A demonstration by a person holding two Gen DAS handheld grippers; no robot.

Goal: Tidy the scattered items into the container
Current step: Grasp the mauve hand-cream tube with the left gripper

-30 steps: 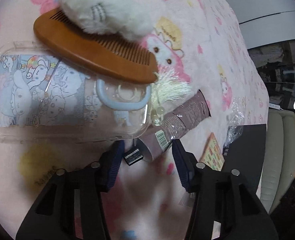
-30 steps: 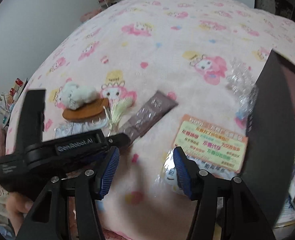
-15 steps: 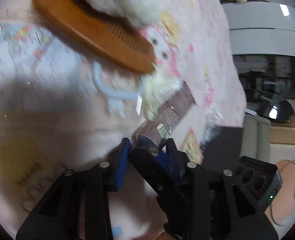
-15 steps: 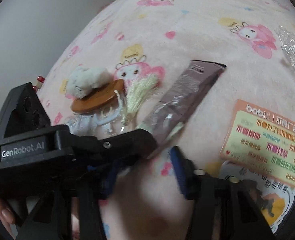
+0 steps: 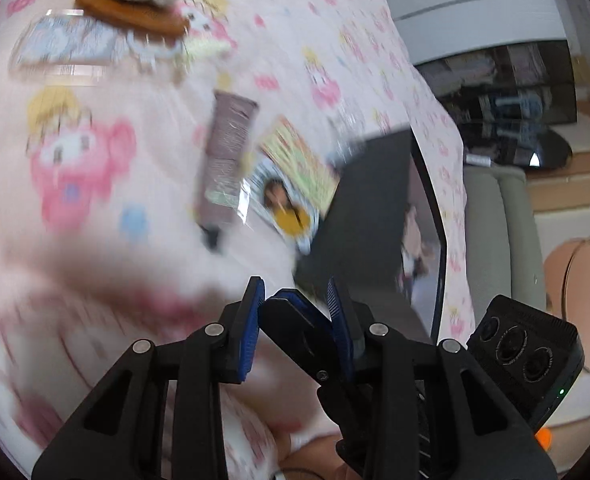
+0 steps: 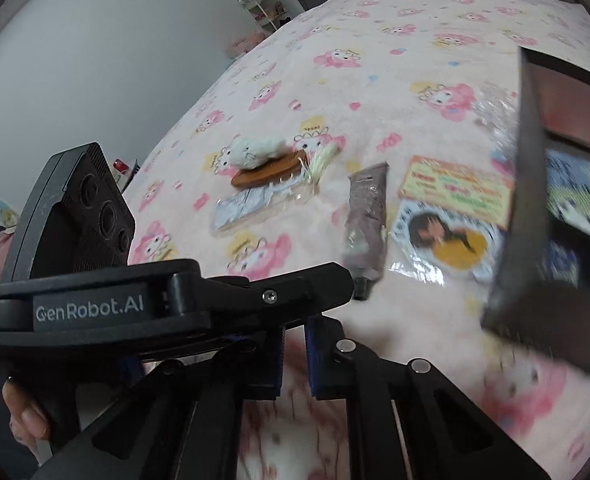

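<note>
the dark box [image 6: 523, 216] sits at the blanket's edge, walls up so things can drop in. just beside the box lie a sticker pack [image 6: 451, 216] and a brown tube [image 6: 365, 220]; farther from the box, a comb [image 6: 265, 172] with a plush toy [image 6: 255, 151] on top. the left gripper [image 5: 293, 320] has the right gripper's tip between its pads, jaws partly apart. the right gripper [image 6: 294, 354] is closing on nothing, nearly shut.

Soft, even indoor light, but lots of motion blur

Both fisheye views bend hard at the dark rounded edges; the pink blanket [image 5: 107, 148] smears badly near the bottom, the black container [image 6: 543, 280] is streaked, and no harsh shadows or glare.
</note>
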